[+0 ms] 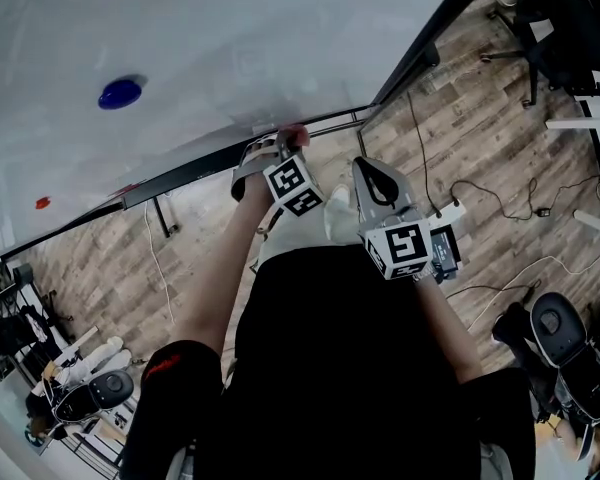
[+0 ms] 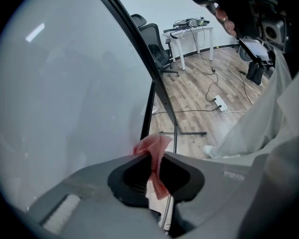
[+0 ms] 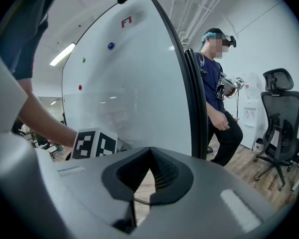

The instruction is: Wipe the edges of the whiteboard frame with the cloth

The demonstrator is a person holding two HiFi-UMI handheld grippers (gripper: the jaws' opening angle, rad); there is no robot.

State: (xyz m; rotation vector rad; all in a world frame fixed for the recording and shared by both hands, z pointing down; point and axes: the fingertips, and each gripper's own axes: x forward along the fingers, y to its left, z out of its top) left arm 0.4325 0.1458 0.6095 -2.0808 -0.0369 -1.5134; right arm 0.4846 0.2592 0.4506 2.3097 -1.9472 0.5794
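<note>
The whiteboard (image 1: 230, 38) fills the top of the head view, and its black frame (image 1: 190, 170) runs along the lower edge to a corner. My left gripper (image 1: 280, 142) sits at that lower frame edge, shut on a red cloth (image 1: 296, 133). In the left gripper view the red cloth (image 2: 153, 152) bunches between the closed jaws, right beside the black frame (image 2: 139, 44). My right gripper (image 1: 366, 171) hangs lower right, off the board, shut with nothing in it. The right gripper view shows its shut gripper (image 3: 150, 151) facing the frame's side edge (image 3: 197, 108).
Blue (image 1: 120, 93) and red (image 1: 42, 203) magnets stick to the board. A power strip with cables (image 1: 450, 213) lies on the wood floor. The board's stand foot (image 2: 182, 132) is below. A person (image 3: 219, 83) and an office chair (image 3: 284, 118) stand beyond the board.
</note>
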